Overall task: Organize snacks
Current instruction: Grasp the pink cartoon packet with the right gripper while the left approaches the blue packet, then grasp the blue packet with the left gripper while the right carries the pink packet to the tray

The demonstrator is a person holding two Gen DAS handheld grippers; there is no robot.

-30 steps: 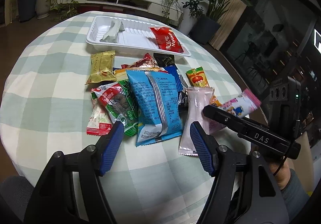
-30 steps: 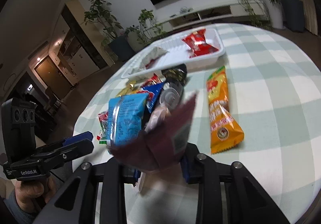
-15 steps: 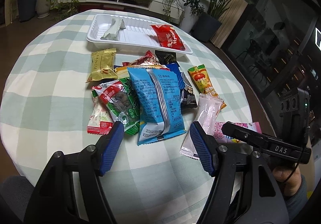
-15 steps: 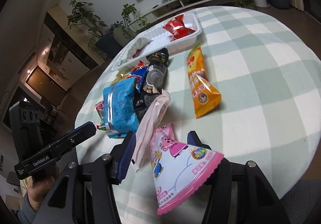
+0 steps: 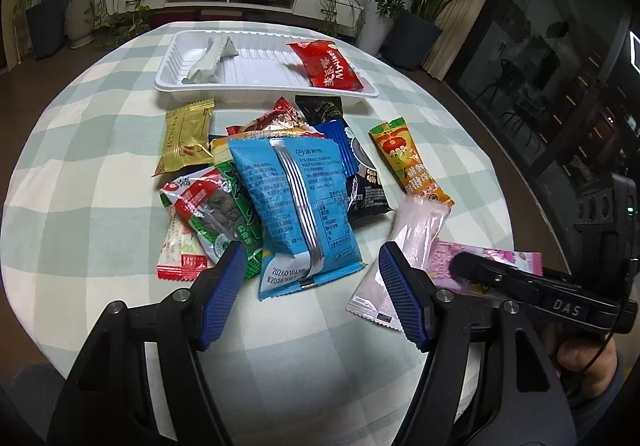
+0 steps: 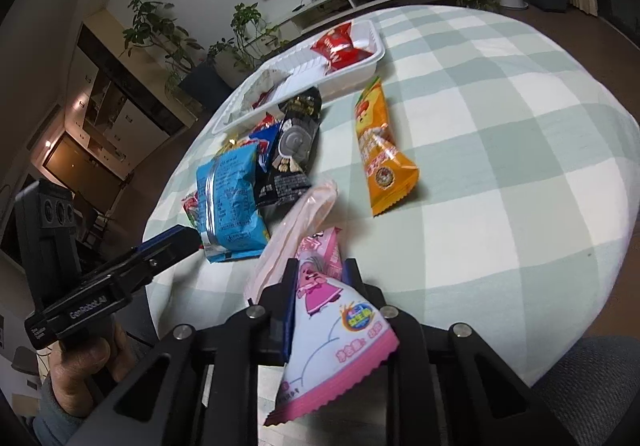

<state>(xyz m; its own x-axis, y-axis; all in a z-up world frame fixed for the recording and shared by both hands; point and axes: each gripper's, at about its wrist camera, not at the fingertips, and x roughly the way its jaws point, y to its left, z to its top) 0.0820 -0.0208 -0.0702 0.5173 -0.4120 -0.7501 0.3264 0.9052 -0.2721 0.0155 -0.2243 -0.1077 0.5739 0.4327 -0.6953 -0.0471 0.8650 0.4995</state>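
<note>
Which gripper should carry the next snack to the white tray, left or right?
Right. The right gripper has just closed on the pink cartoon packet, so it only needs to carry it to the white tray. The left gripper hangs open above the blue packet, holding nothing.

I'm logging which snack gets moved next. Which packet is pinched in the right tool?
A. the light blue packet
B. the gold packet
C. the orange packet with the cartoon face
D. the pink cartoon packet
D: the right tool has just been closing, and its jaws pinch the pink cartoon packet; the orange, light blue and gold packets lie untouched on the table.
</note>
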